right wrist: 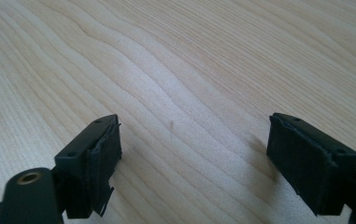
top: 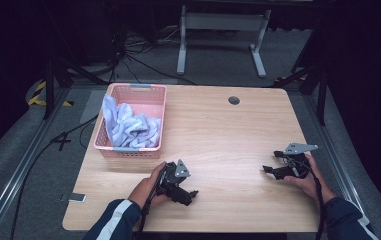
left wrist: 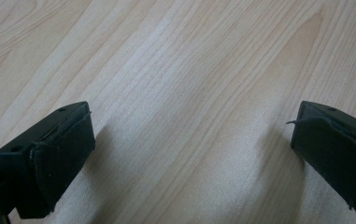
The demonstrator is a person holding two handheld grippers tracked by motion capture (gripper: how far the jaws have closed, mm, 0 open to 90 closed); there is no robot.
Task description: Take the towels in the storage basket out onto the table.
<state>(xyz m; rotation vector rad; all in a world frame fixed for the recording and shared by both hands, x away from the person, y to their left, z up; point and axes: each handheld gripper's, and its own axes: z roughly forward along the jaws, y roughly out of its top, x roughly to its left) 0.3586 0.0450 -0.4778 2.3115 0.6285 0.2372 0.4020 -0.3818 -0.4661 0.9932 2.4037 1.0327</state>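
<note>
A pink basket [top: 154, 95] stands at the table's back left and holds crumpled white cloths [top: 128, 125]. My left gripper [top: 190, 194] rests low on the wooden table [top: 228, 135] near the front edge, just in front of the basket, held by a hand in a dark sleeve with a white stripe. Its black jaws stand wide apart over bare wood in the left gripper view [left wrist: 192, 154]. My right gripper [top: 270, 170] lies at the table's right side, pointing left. The right gripper view shows that gripper [right wrist: 192, 161] open, nothing between the pads.
A round cable hole [top: 234, 100] sits in the tabletop at the back centre. A white desk frame [top: 223, 30] stands on the floor beyond the table. Cables [top: 68, 137] run on the floor at the left. A small card [top: 76, 198] lies at the front left corner.
</note>
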